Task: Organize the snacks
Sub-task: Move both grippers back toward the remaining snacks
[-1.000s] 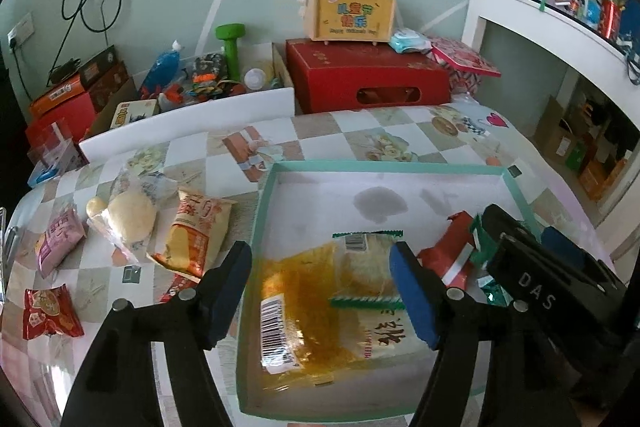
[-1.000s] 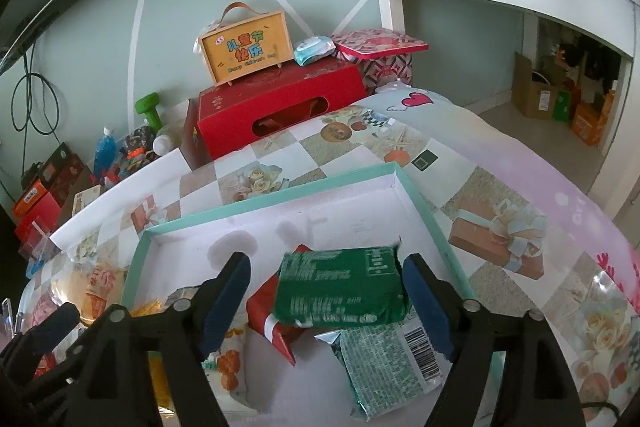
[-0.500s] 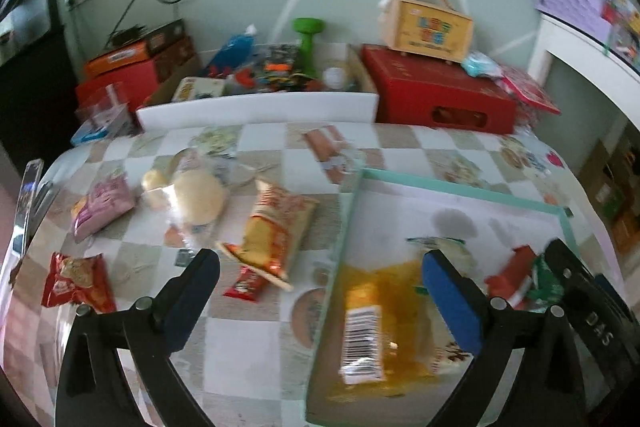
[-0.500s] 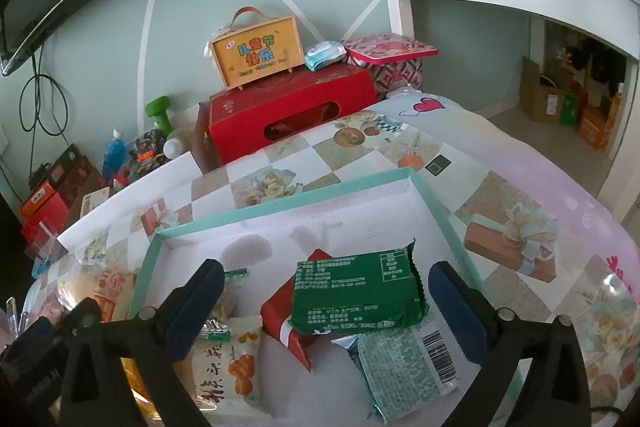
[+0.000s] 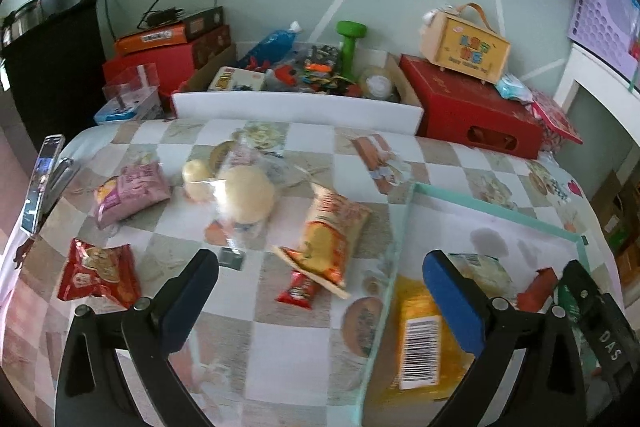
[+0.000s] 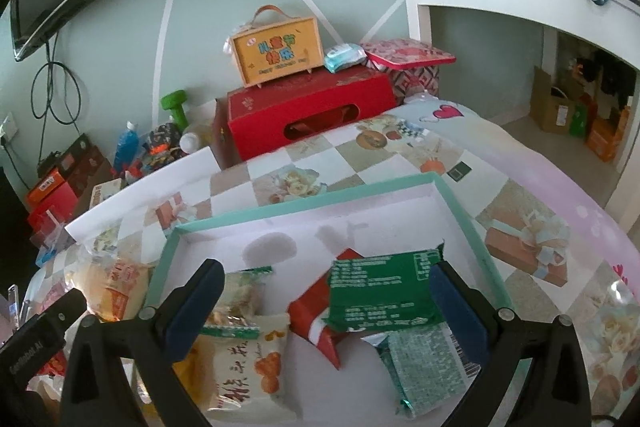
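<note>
Left tongs are hanging wide apart and empty over the table, facing the orange chip bag and small red bar lying outside the teal-rimmed box. Right tongs are gaping empty above the green packet in the box; closing on the slick, puffy bag is risking a slip or nudging the red bar underneath

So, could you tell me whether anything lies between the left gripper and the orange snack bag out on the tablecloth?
Only the small red bar, tucked under the near end of the orange snack bag. Otherwise, bare tablecloth lies ahead of the open left gripper.
</note>
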`<action>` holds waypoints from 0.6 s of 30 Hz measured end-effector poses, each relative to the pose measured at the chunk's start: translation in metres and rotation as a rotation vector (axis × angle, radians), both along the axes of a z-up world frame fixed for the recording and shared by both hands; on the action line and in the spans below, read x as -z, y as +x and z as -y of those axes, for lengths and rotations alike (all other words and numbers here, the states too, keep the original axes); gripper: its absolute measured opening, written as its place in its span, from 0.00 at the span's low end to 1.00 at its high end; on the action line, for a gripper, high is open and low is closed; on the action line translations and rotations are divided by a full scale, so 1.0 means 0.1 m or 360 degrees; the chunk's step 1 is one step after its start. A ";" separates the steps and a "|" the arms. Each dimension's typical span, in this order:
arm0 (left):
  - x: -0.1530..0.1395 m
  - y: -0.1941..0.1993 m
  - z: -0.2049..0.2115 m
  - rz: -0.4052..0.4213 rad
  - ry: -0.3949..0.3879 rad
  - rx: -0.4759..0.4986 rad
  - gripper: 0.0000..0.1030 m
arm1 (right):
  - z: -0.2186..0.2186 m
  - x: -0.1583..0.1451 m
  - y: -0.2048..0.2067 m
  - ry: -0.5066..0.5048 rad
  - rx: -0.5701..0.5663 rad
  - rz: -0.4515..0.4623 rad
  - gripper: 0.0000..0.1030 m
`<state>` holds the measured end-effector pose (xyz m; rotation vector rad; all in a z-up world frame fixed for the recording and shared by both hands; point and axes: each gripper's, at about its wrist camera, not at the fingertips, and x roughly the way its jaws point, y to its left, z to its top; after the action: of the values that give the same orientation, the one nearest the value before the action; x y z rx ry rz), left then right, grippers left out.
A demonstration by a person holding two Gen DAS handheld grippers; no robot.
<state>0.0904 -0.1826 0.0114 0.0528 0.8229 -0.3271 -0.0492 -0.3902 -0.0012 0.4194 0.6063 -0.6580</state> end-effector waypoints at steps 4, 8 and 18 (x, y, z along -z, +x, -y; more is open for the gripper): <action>-0.01 0.09 -0.24 0.0003 0.0010 -0.0074 0.99 | -0.12 -0.02 0.10 -0.0019 -0.0059 0.0012 1.00; 0.04 0.19 -0.55 -0.0025 0.0015 -0.0198 0.99 | -0.24 -0.04 0.18 -0.0054 -0.0098 0.0014 1.00; 0.17 0.26 -1.16 -0.0094 0.0012 -0.0413 0.99 | -0.64 -0.10 0.37 -0.0115 -0.0301 0.0108 1.00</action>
<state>0.1162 -0.0668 -0.0058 -0.0571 0.8783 -0.0810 -0.0123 -0.3266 0.0084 0.3115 0.5488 -0.4814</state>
